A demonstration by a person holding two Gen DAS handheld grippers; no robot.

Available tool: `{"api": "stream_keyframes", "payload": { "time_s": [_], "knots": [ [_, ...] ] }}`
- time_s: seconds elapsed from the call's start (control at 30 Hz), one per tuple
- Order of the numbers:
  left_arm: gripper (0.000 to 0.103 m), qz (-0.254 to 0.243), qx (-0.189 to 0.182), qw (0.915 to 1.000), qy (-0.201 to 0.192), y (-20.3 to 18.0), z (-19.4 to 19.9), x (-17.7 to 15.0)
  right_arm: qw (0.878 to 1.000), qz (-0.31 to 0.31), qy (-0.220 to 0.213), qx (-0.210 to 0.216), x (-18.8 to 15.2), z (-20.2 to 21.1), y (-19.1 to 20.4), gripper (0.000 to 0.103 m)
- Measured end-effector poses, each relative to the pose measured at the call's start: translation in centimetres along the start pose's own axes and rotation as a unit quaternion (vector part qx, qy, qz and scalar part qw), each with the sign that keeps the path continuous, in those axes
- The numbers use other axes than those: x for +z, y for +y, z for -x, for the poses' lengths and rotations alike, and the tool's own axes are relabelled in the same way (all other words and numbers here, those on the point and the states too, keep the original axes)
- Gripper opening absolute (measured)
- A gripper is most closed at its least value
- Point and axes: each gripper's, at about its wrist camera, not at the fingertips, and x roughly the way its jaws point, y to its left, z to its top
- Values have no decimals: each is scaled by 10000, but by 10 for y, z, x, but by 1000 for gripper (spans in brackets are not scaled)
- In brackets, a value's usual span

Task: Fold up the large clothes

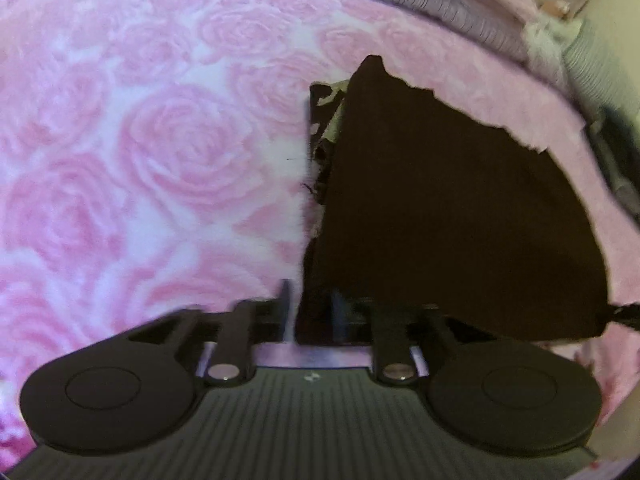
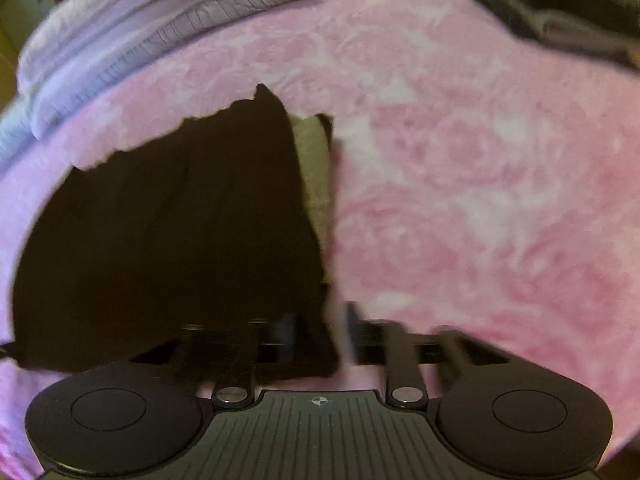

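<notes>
Dark fabric fills the middle of both wrist views: one black garment point(image 1: 440, 208), folded into a broad wedge, lies on a pink blanket point(image 1: 160, 152) printed with large roses. Its long axis runs from the near edge of each view, by the gripper, away toward the far side of the bed, and it narrows as it goes, ending in a peak that points away from the cameras. One long side is a straight folded edge; the far side is ragged and slants off outward. Along the straight edge a second layer peeks out, dark with pale patches in the left wrist view and a plain olive-tan strip point(image 2: 316, 168) in the right wrist view.

In the left wrist view, the left gripper point(image 1: 310, 304) sits at the garment's near left corner. One finger point(image 1: 285, 300) stands on bare blanket just beside the straight edge, the other is lost against the black cloth, so whether the jaws pinch the fabric cannot be told.

In the right wrist view, the right gripper point(image 2: 320, 328) sits at the garment point(image 2: 168, 240)'s near right corner, blurred. Its jaws stand apart with the corner of the cloth between them; a grip cannot be confirmed.

Beyond the blanket point(image 2: 480, 160) lies one band of pale lilac bedding point(image 2: 120, 40) with stitched lines. One heap of dark grey cloth point(image 2: 560, 20) lies at the far right corner in the right wrist view.
</notes>
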Motion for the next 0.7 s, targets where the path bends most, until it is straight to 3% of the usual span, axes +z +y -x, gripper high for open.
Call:
{"api": "stream_keyframes", "payload": {
  "time_s": [0.07, 0.17, 0.23, 0.43, 0.7],
  "knots": [
    [31, -275, 407, 9988, 25, -15, 13, 0, 9990, 269, -103, -345, -4, 14, 10, 57],
    [47, -716, 853, 9938, 43, -42, 29, -7, 9979, 550, -45, -341, -15, 27, 25, 63],
    [55, -805, 870, 9929, 115, -59, 36, -11, 9985, 525, 95, -122, -23, 31, 32, 65],
    [64, -827, 971, 9911, 374, -105, 45, -30, 9972, 561, 416, 260, -44, 37, 54, 65],
    [64, -767, 1021, 9893, 703, -136, 48, -60, 9956, 766, 421, 337, -57, 47, 54, 66]
  ]
}}
